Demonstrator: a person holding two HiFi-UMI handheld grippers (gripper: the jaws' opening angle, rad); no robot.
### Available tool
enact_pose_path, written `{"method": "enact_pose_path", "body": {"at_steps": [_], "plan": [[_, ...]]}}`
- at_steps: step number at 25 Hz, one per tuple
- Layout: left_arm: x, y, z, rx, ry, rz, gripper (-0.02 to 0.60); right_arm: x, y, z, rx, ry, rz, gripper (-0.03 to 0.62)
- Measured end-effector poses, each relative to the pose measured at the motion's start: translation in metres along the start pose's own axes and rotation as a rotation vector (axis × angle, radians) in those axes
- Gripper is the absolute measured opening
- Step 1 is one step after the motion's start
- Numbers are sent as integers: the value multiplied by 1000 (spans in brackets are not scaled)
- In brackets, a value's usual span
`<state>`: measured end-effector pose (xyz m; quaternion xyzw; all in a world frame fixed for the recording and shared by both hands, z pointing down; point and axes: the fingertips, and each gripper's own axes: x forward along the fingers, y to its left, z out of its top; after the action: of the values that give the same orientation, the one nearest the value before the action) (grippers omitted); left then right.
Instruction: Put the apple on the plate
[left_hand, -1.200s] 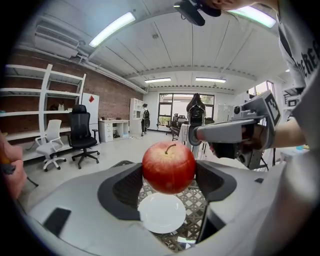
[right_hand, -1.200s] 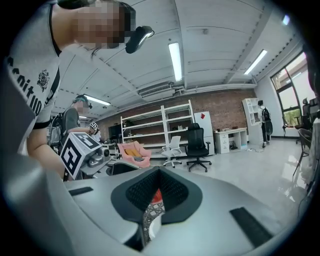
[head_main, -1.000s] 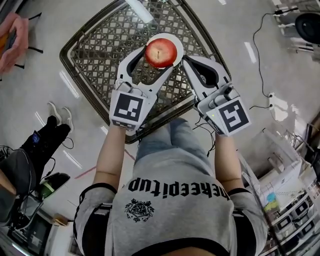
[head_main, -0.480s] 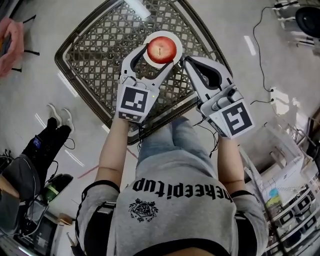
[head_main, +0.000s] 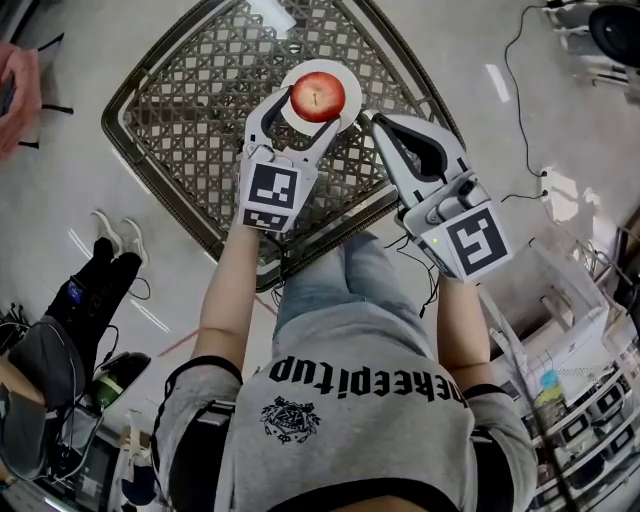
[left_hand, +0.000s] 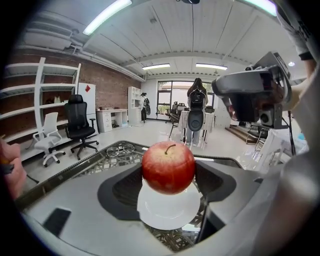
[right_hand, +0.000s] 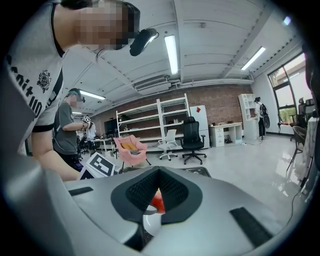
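A red apple (head_main: 318, 97) is clamped between the two jaws of my left gripper (head_main: 316, 108). It hangs just above a small white plate (head_main: 345, 74) on a wicker table (head_main: 180, 110) with a glass top. In the left gripper view the apple (left_hand: 168, 166) fills the gap between the jaws, and the plate (left_hand: 167, 212) lies right under it. My right gripper (head_main: 373, 122) is just right of the plate, jaws together and holding nothing. Through the slot between its pads I glimpse a sliver of the apple (right_hand: 158, 202) and the plate (right_hand: 150, 223).
A pair of glasses (left_hand: 122, 148) lies on the far side of the table. Around the table, another person's legs and shoes (head_main: 110, 235) are on the left. Cables (head_main: 530, 130) run over the floor on the right, and shelving (head_main: 590, 420) stands at bottom right.
My left gripper has pushed forward a little with the apple, which is now over the middle of the plate. The right gripper has hardly moved.
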<state>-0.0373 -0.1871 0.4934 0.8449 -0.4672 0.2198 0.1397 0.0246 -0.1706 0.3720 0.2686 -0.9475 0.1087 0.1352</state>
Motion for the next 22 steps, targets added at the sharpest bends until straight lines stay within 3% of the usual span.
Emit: {"method": "enact_pose_path", "body": {"at_steps": [22], "plan": [[34, 4, -43, 0, 74, 6, 373, -4, -5, -19, 8, 54, -33, 2]]}}
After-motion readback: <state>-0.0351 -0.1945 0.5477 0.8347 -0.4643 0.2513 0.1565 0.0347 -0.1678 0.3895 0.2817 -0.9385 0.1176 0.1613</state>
